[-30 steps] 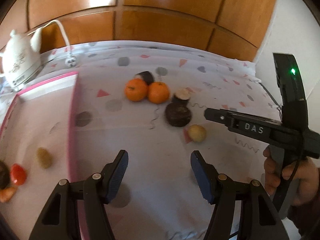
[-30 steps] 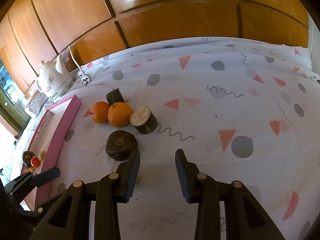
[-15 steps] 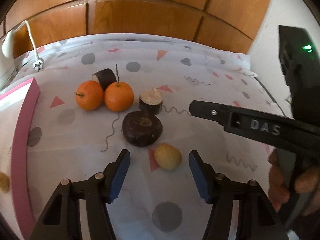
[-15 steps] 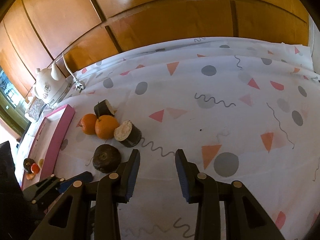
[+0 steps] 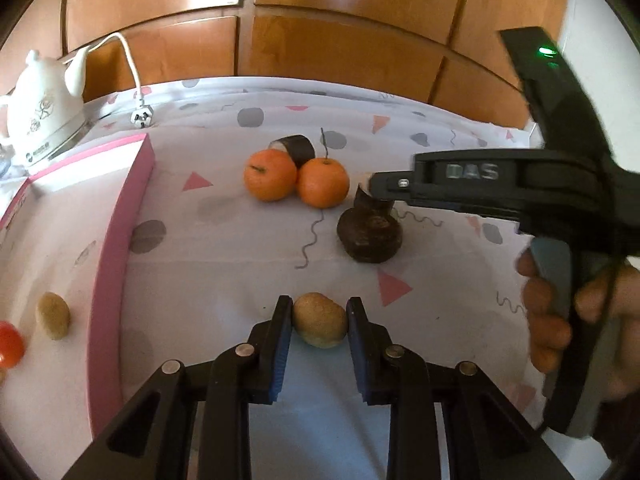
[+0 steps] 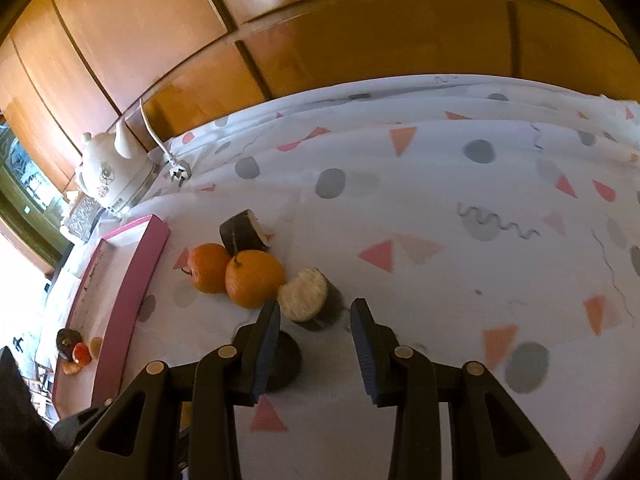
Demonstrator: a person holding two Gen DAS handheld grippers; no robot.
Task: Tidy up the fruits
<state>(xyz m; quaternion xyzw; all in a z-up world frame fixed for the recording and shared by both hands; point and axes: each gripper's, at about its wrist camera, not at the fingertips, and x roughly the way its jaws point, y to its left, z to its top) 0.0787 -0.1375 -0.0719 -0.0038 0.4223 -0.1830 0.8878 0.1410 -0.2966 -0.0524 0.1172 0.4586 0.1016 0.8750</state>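
Left claw (image 5: 319, 318) clamped on small tan fruit (image 5: 319, 320), low over surface (image 5: 224, 272). Pink tray wall (image 5: 116, 248) close at left — bare cloth between. Ahead: dark round fruit (image 5: 370, 236), two oranges (image 5: 296, 178) touching. Right claw (image 6: 316, 322) part open, empty — cut dark piece (image 6: 304, 294) just beyond tips.

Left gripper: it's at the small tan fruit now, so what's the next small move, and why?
Probably lift the small tan fruit and carry it left over the pink rim of the tray. The left gripper has its jaws against both sides of the fruit, and a similar tan piece already lies in the tray.
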